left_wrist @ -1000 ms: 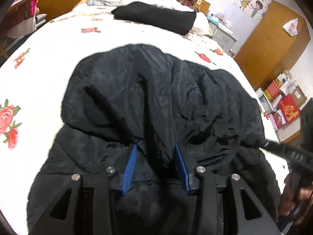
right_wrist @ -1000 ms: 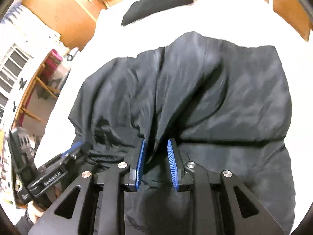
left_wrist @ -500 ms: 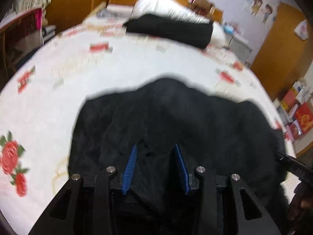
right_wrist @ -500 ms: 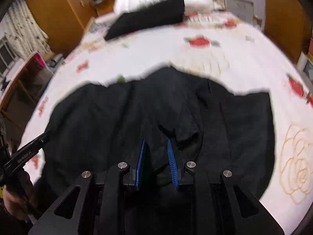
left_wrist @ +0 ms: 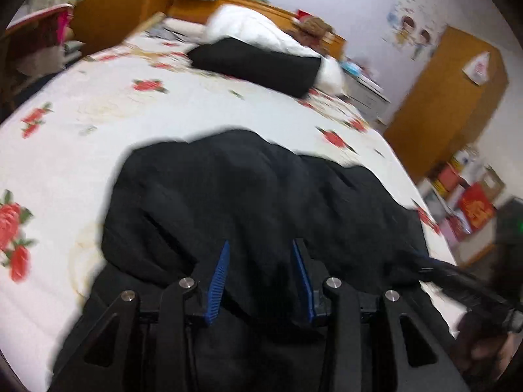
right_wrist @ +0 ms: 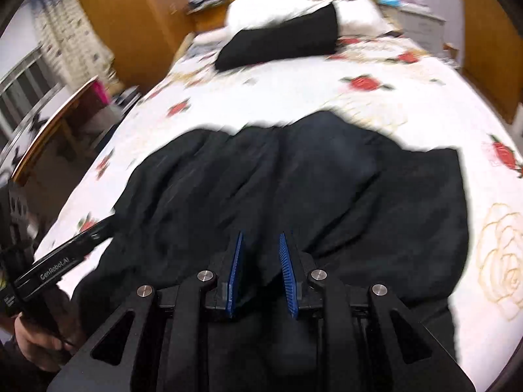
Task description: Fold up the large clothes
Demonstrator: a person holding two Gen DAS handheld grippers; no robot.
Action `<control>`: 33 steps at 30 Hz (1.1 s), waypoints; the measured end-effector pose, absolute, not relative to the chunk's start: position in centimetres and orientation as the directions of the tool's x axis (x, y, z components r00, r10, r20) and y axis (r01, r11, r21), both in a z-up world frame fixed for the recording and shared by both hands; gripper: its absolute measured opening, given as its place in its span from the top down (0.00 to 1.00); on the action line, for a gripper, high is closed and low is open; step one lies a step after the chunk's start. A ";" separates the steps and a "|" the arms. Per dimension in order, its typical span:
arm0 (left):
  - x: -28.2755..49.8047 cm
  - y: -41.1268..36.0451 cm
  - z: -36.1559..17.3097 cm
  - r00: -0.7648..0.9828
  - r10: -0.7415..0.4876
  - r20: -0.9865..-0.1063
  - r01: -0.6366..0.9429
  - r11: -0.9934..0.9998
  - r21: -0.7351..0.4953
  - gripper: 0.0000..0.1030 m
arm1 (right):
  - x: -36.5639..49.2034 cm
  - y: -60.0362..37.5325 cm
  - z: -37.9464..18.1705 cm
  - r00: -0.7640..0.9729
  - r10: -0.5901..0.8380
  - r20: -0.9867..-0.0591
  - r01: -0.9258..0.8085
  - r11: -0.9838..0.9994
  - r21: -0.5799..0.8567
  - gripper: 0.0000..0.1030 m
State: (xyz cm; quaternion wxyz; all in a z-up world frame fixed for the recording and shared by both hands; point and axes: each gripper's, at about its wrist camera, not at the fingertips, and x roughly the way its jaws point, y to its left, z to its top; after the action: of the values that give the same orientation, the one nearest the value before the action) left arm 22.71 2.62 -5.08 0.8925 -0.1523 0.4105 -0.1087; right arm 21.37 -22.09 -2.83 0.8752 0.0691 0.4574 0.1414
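A large black jacket (left_wrist: 248, 196) lies rumpled on the white rose-print bed (left_wrist: 98, 104); it also shows in the right wrist view (right_wrist: 294, 179). My left gripper (left_wrist: 261, 251) is shut on a thick bunch of the jacket's near edge, with fabric filling the gap between its blue pads (left_wrist: 219, 271). My right gripper (right_wrist: 260, 245) is shut on another bunch of the same edge. Each gripper shows at the side of the other's view, the right one (left_wrist: 457, 281) and the left one (right_wrist: 62, 261).
A folded black garment (left_wrist: 258, 65) and white pillows (left_wrist: 261, 29) lie at the bed's head. Wooden wardrobes (left_wrist: 447, 98) stand to the right, and a wooden desk (right_wrist: 55, 121) to the left. Boxes (left_wrist: 470, 202) sit on the floor at the right.
Both grippers have lifted and pulled back with the jacket's edge, and the views have tilted up. More of the bed shows beyond the jacket. The grips have not changed.
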 end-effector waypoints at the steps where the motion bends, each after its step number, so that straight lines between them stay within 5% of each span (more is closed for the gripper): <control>1: 22.6 1.8 -5.7 0.622 -0.325 -0.713 0.090 0.933 -0.347 0.61 | 21.4 -21.4 -3.5 0.524 0.309 -0.794 -0.195 0.951 0.241 0.77; 5: 23.9 0.6 -10.2 0.525 -0.305 -0.794 0.069 0.946 -0.317 0.60 | 22.7 -20.4 -7.8 0.434 0.276 -0.858 -0.167 0.960 0.224 0.77; 13: 25.0 -0.1 -11.9 0.514 -0.259 -0.818 0.056 0.961 -0.270 0.57 | 24.3 -20.9 -11.2 0.400 0.262 -0.878 -0.127 0.965 0.230 0.78; 33: 20.0 -3.0 -4.5 0.599 -0.169 -0.783 0.065 0.984 -0.163 0.55 | 16.8 -20.3 -3.8 0.513 0.228 -0.828 -0.163 0.973 0.167 0.74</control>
State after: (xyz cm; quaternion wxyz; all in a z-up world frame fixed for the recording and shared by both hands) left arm 19.97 -3.05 -4.47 0.8921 -0.0587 0.4431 -0.0656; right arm 16.77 -20.25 -3.79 0.8691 0.0338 0.4806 0.1122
